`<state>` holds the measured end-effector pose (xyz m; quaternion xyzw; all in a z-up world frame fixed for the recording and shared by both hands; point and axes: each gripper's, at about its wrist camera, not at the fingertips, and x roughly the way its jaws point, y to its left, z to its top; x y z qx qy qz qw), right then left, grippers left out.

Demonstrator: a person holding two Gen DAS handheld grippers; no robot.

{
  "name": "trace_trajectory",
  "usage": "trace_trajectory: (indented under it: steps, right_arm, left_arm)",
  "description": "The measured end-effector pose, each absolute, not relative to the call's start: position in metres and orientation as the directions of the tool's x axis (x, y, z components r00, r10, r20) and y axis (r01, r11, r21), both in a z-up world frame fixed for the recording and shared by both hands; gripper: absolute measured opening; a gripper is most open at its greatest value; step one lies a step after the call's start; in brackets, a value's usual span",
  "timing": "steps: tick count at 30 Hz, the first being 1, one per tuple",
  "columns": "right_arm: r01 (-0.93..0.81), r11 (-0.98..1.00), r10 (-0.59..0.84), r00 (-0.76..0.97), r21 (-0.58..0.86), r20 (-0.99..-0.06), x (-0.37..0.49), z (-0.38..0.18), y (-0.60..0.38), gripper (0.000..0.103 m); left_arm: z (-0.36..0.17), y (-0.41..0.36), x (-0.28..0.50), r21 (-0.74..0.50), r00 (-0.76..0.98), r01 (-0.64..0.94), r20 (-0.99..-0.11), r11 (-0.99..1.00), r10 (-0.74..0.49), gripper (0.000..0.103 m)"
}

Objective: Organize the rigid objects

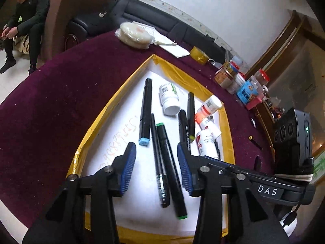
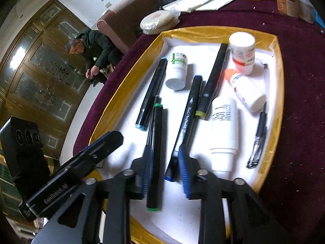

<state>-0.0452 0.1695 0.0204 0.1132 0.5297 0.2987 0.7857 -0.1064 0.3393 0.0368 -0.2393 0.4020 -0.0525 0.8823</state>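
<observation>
I see the tray [image 1: 113, 109] on the table [image 1: 50, 111], mid-frame. In it, markers [image 1: 145, 111] lie left and centre, bottles [image 1: 169, 98] right. Behind it, upper centre, sits a wrapped disc [image 1: 134, 34]; jars [image 1: 229, 75] upper right.

A seated person in a dark jacket [image 1: 26, 10] occupies the upper left, beside a brown armchair [image 1: 67, 10]. A bagged stack of round white wafers [image 1: 135, 34], a yellow tape roll [image 1: 200, 55] and clear red-lidded jars [image 1: 262, 79] line the maroon tablecloth [image 1: 50, 101].
</observation>
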Motion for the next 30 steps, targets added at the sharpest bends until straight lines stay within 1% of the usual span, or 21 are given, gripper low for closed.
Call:
trace_trajectory:
  steps: [1,2,5,8,10,11,12,13,17,20,25,26,27,30]
  right_arm:
    - [-0.352,0.8,0.585,0.276,0.487,-0.762,-0.046,0.023,0.166,0.028]
    - [-0.352,0.804,0.58,0.292,0.479,-0.76,-0.048,0.025,0.161,0.028]
    - [-0.338,0.819,0.567,0.359,0.463,-0.741,-0.054,0.034,0.132,0.028]
    - [-0.315,0.849,0.528,0.47,0.425,-0.707,-0.065,0.048,0.086,0.028]
    - [-0.289,0.889,0.459,0.569,0.356,-0.683,-0.075,0.056,0.048,0.036]
    - [-0.263,0.908,0.419,0.602,0.327,-0.68,-0.08,0.058,0.029,0.043]
    - [-0.218,0.926,0.375,0.63,0.31,-0.68,-0.084,0.058,0.005,0.045]
    - [-0.169,0.935,0.345,0.64,0.313,-0.686,-0.086,0.056,-0.02,0.045]
    - [0.046,0.935,0.247,0.624,0.35,-0.741,-0.096,0.032,-0.118,0.045]
    - [0.129,0.925,0.21,0.609,0.356,-0.765,-0.107,0.019,-0.16,0.044]
    - [0.142,0.915,0.227,0.592,0.378,-0.773,-0.108,0.008,-0.177,0.041]
    - [0.138,0.916,0.231,0.59,0.378,-0.774,-0.105,0.005,-0.177,0.038]
    - [0.135,0.921,0.224,0.585,0.366,-0.779,-0.101,0.003,-0.175,0.034]
    - [0.124,0.937,0.194,0.595,0.327,-0.78,-0.091,0.002,-0.17,0.034]
  left_arm:
    - [0.039,0.338,-0.107,-0.465,0.675,-0.101,-0.682,0.88,-0.282,0.047]
    - [0.041,0.337,-0.108,-0.463,0.679,-0.099,-0.679,0.881,-0.281,0.049]
    - [0.047,0.329,-0.109,-0.473,0.687,-0.077,-0.663,0.878,-0.297,0.049]
    - [0.055,0.314,-0.109,-0.469,0.688,-0.03,-0.65,0.883,-0.321,0.049]
    - [0.06,0.299,-0.107,-0.461,0.682,0.011,-0.646,0.887,-0.344,0.049]
    - [0.063,0.289,-0.107,-0.456,0.675,0.036,-0.645,0.889,-0.358,0.05]
    - [0.065,0.278,-0.105,-0.448,0.667,0.06,-0.647,0.892,-0.369,0.051]
    - [0.066,0.269,-0.105,-0.44,0.66,0.078,-0.65,0.895,-0.377,0.053]
    - [0.066,0.223,-0.101,-0.411,0.606,0.174,-0.671,0.895,-0.427,0.054]
    - [0.063,0.187,-0.095,-0.408,0.554,0.23,-0.691,0.883,-0.464,0.054]
    - [0.059,0.13,-0.088,-0.36,0.497,0.311,-0.727,0.88,-0.473,0.054]
    - [0.058,0.119,-0.086,-0.35,0.489,0.325,-0.733,0.879,-0.473,0.054]
    - [0.058,0.111,-0.085,-0.343,0.483,0.336,-0.737,0.877,-0.473,0.054]
    - [0.054,0.081,-0.08,-0.302,0.46,0.372,-0.761,0.878,-0.457,0.054]
